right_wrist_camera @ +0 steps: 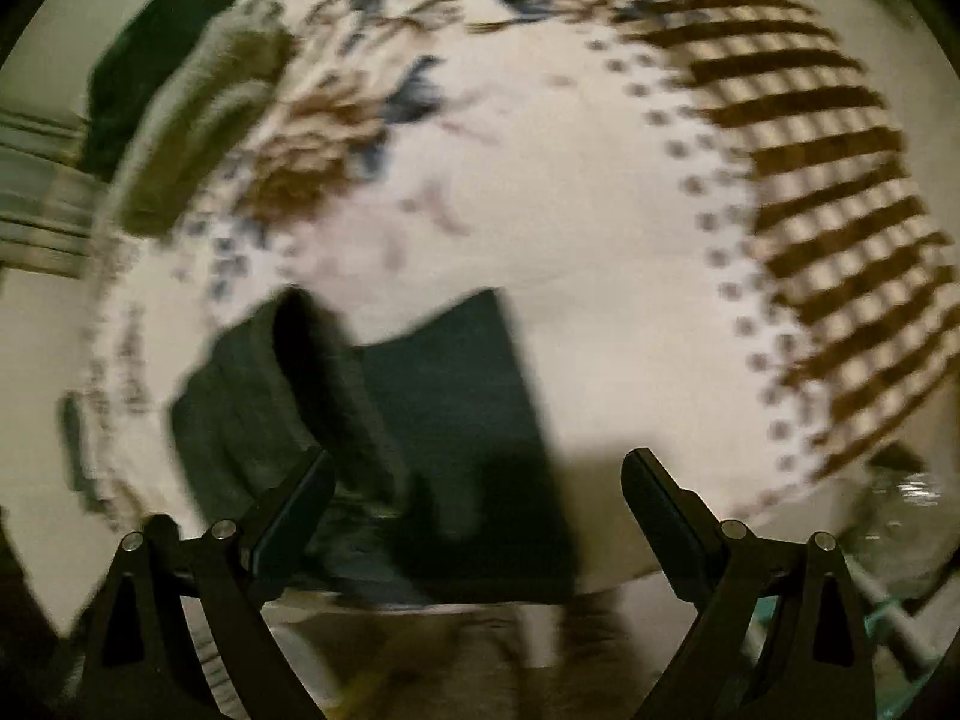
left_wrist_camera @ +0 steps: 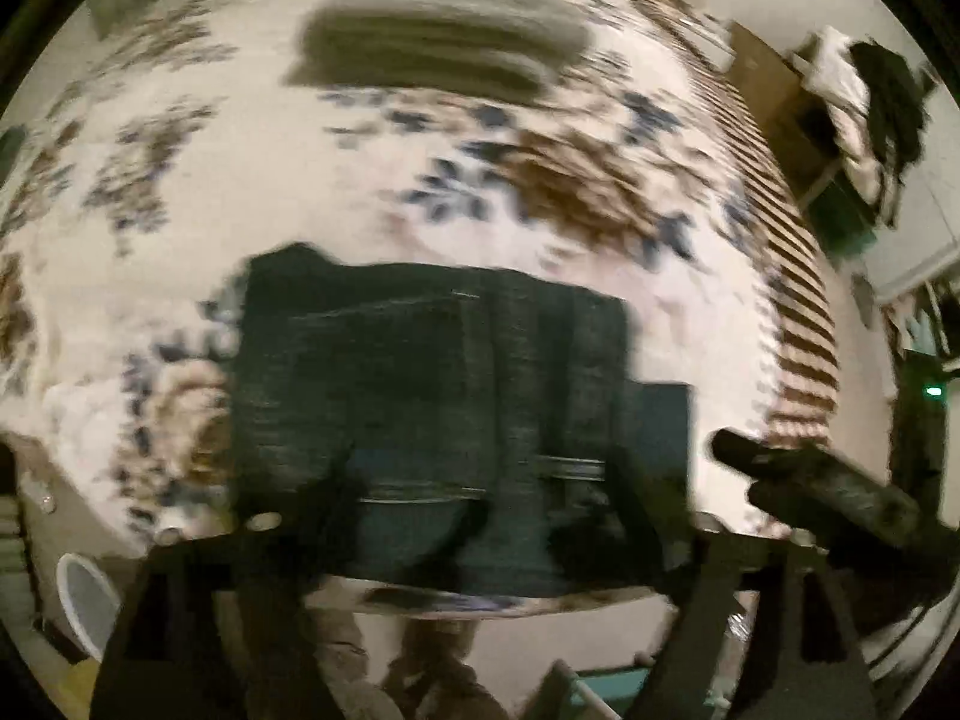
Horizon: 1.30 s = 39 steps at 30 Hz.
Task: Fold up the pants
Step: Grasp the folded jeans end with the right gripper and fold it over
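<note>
Dark pants (left_wrist_camera: 456, 396) folded on the near edge of a floral bedspread (left_wrist_camera: 252, 192), left gripper (left_wrist_camera: 480, 516) spread wide above them gripping nothing, right gripper (right_wrist_camera: 477, 480) likewise wide and empty, olive folded garment (left_wrist_camera: 438, 54) farther back, both views blurred

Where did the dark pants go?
The folded dark pants lie on the flowery bedspread near its front edge, low and central in the left wrist view, just ahead of the camera. A folded olive-grey garment sits farther back.
</note>
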Each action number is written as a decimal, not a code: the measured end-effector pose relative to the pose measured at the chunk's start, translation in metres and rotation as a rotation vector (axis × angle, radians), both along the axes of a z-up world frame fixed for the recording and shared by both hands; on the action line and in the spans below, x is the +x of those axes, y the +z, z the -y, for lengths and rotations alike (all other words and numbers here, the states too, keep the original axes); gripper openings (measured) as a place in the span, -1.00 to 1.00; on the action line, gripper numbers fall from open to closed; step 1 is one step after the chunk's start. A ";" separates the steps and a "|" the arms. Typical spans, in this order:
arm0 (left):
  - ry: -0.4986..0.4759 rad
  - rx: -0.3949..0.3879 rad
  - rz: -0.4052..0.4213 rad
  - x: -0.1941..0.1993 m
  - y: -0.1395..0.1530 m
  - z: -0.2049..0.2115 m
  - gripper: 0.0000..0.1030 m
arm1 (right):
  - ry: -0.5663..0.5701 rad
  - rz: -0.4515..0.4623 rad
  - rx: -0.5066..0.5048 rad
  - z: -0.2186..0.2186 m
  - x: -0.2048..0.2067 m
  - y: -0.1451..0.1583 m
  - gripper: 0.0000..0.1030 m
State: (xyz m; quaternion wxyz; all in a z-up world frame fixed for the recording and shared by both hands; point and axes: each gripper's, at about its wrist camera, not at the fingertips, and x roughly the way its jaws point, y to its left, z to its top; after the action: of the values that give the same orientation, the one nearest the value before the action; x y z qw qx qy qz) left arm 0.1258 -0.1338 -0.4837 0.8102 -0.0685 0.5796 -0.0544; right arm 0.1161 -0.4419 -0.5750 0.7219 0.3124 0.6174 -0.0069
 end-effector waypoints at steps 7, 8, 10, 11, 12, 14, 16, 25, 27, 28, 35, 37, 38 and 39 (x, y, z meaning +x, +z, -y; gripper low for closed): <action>0.159 0.139 -0.062 0.011 -0.030 -0.084 0.71 | 0.157 0.004 0.107 -0.052 0.046 -0.032 0.90; 0.180 0.143 -0.070 0.013 -0.033 -0.093 0.71 | 0.173 -0.013 0.124 -0.059 0.054 -0.043 0.90; 0.214 0.149 -0.077 0.015 -0.036 -0.108 0.71 | 0.187 -0.041 0.144 -0.069 0.062 -0.057 0.88; 0.228 0.152 -0.078 0.015 -0.037 -0.114 0.71 | 0.180 -0.038 0.166 -0.072 0.063 -0.061 0.75; 0.235 0.153 -0.077 0.016 -0.038 -0.117 0.71 | 0.174 -0.040 0.170 -0.075 0.063 -0.063 0.47; 0.246 0.151 -0.074 0.017 -0.039 -0.122 0.71 | 0.171 -0.041 0.166 -0.079 0.061 -0.063 -0.38; 0.249 0.149 -0.073 0.018 -0.038 -0.123 0.71 | 0.160 -0.012 0.141 -0.079 0.054 -0.052 -0.68; 0.216 0.103 -0.064 0.025 -0.030 -0.108 0.71 | 0.009 0.066 0.055 -0.026 0.001 0.019 -0.77; 0.206 0.086 -0.069 0.027 -0.032 -0.101 0.71 | -0.042 0.059 0.051 -0.003 -0.013 0.025 -0.77; 0.200 0.080 -0.070 0.029 -0.033 -0.098 0.71 | -0.068 0.050 0.039 0.009 -0.021 0.026 -0.77; 0.135 0.064 -0.097 0.046 -0.054 -0.063 0.72 | -0.144 -0.026 0.011 0.049 -0.045 0.001 -0.82; 0.111 0.075 -0.113 0.051 -0.063 -0.055 0.71 | -0.132 -0.066 0.033 0.049 -0.043 -0.013 -0.80; 0.100 0.078 -0.123 0.053 -0.068 -0.052 0.71 | -0.116 -0.083 0.015 0.050 -0.041 -0.017 -0.74; 0.090 0.084 -0.135 0.055 -0.074 -0.050 0.71 | -0.107 -0.094 -0.017 0.050 -0.040 -0.017 -0.46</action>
State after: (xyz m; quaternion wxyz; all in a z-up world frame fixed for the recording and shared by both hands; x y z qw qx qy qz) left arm 0.1812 -0.0843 -0.5572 0.7731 -0.0639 0.6309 0.0111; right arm 0.0760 -0.4923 -0.5916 0.6932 0.3381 0.6332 -0.0653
